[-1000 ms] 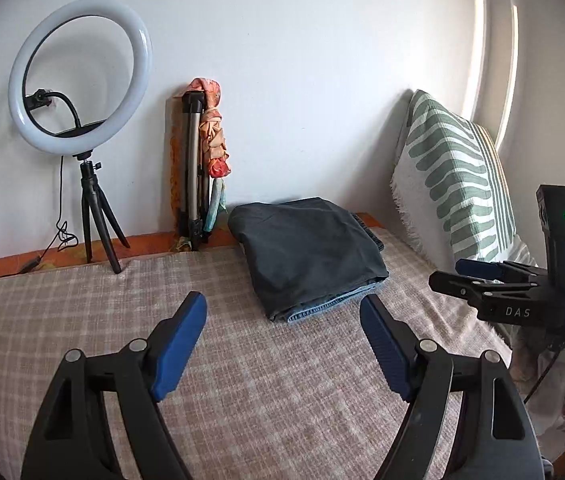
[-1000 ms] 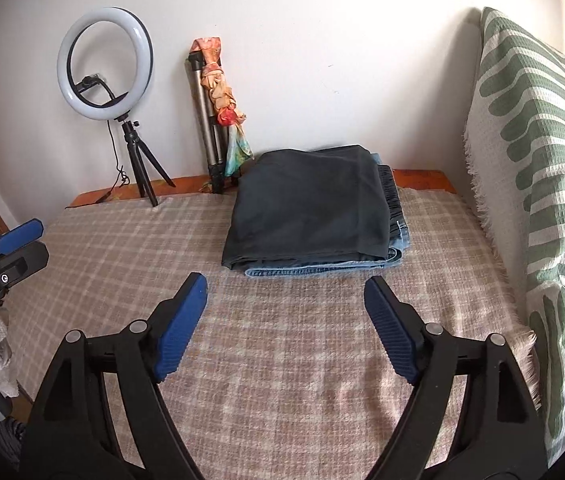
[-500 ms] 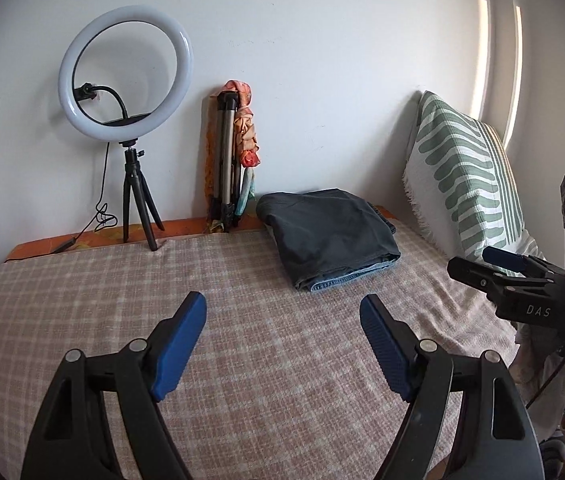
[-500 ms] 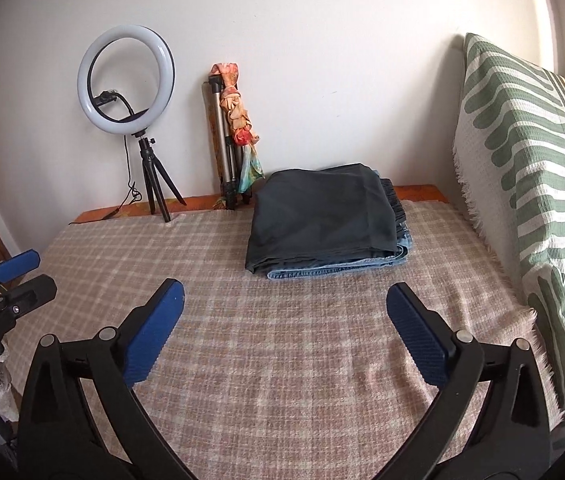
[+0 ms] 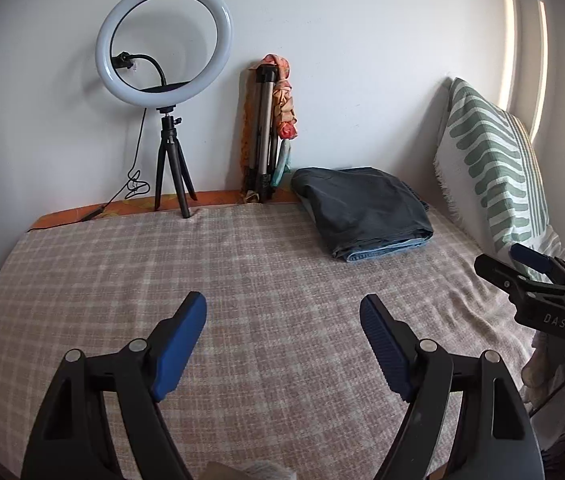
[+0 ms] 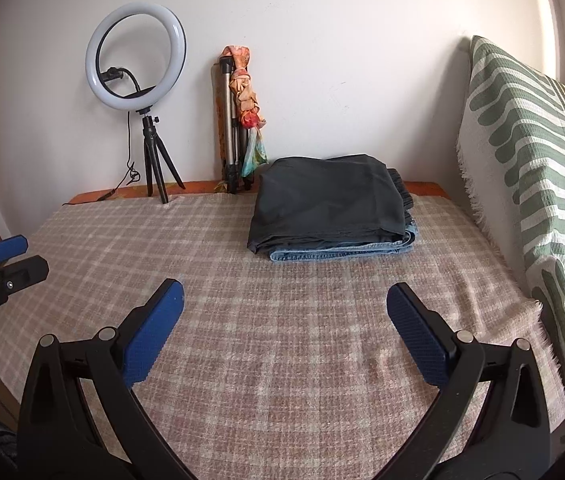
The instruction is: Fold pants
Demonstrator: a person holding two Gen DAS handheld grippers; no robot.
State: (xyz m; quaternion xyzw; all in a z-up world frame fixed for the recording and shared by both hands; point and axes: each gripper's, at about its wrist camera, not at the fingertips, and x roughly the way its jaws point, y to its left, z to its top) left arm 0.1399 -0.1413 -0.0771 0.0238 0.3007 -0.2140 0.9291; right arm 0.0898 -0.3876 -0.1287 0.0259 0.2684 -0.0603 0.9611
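A stack of folded pants (image 5: pixel 366 210) (image 6: pixel 332 206) lies at the far right of the bed, dark grey pair on top, blue denim beneath. My left gripper (image 5: pixel 282 312) hovers open over the checked blanket, well short of the stack, nothing between its blue pads. My right gripper (image 6: pixel 284 300) is open wide, also empty, with the stack straight ahead and apart from it. In the left wrist view the right gripper (image 5: pixel 522 264) shows at the right edge. The right wrist view has the left gripper (image 6: pixel 10 258) at its left edge.
A checked blanket (image 6: pixel 282 340) covers the bed. A ring light on a tripod (image 6: pixel 138 80) and a folded tripod draped with a scarf (image 6: pixel 238 120) stand against the back wall. A green-striped pillow (image 6: pixel 534 184) leans along the right side.
Both grippers have pulled back from the folded stack, which now looks smaller and farther. The right gripper's jaws have spread wider. The left jaws kept their width.
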